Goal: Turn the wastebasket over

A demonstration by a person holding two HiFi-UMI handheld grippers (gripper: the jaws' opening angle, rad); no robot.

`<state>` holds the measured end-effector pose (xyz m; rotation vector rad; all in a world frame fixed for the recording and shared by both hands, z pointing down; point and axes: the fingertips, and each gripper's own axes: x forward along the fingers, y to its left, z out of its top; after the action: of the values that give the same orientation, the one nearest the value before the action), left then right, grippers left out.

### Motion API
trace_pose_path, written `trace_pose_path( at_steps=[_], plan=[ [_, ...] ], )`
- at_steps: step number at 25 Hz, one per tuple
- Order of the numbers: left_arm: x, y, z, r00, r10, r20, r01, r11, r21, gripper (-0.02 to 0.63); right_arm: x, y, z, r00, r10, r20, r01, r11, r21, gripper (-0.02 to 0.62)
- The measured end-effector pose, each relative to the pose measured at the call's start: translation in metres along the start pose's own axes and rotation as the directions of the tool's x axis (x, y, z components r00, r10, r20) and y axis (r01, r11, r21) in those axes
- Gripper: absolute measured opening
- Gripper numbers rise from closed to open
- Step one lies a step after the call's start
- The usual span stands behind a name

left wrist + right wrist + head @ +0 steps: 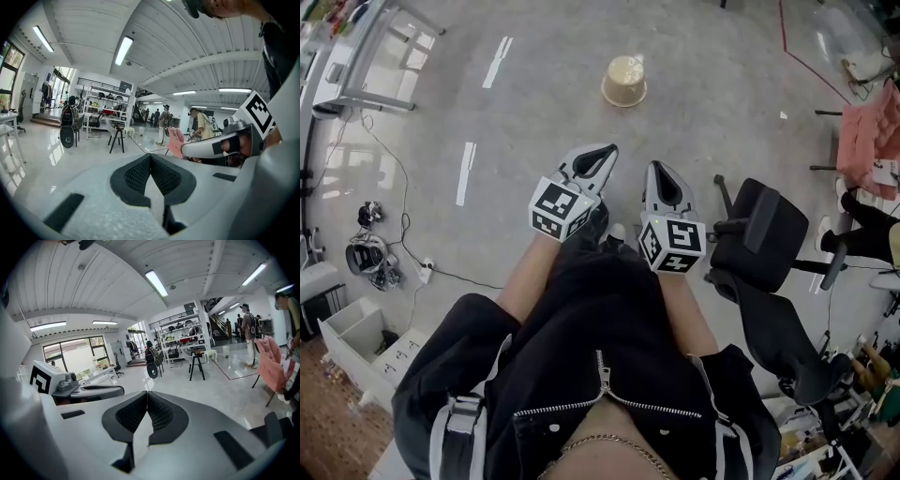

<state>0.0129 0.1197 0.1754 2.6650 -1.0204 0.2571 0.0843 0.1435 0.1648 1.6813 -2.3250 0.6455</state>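
Facing the wastebasket (623,82) at twelve o'clock, left tool (602,155) and right tool (659,173) were closed, empty; reaching it, then opening, seemingly came next.

Wastebasket (623,82) on floor (712,103) ahead, chair (759,234) at right

Open lab workshop: equipment shelves (180,336), stool (197,364), strip lights (157,283), polished floor (553,103)

light: bright, even, from long white ceiling tube lamps (124,50) | glare: window sheen on glossy pale grey floor (42,159) | edges: fisheye curve, black corners | foreground: soft
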Motion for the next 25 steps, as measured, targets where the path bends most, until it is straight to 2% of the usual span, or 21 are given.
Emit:
trace_pose_path(
  at_steps=[12,25],
  plan=[
    [0.033,0.084,0.016,0.998,-0.057,0.024,0.057,0.998,-0.022,0.003,0.078,0.01,0.033,0.998,-0.061,-0.01,0.061,0.998,-0.033,0.011],
    [0.061,0.136,0.019,0.992,-0.123,-0.002,0.122,0.991,-0.045,0.003,0.129,0.014,0.047,0.993,-0.12,-0.018,0.12,0.993,-0.001,0.011]
  ],
)
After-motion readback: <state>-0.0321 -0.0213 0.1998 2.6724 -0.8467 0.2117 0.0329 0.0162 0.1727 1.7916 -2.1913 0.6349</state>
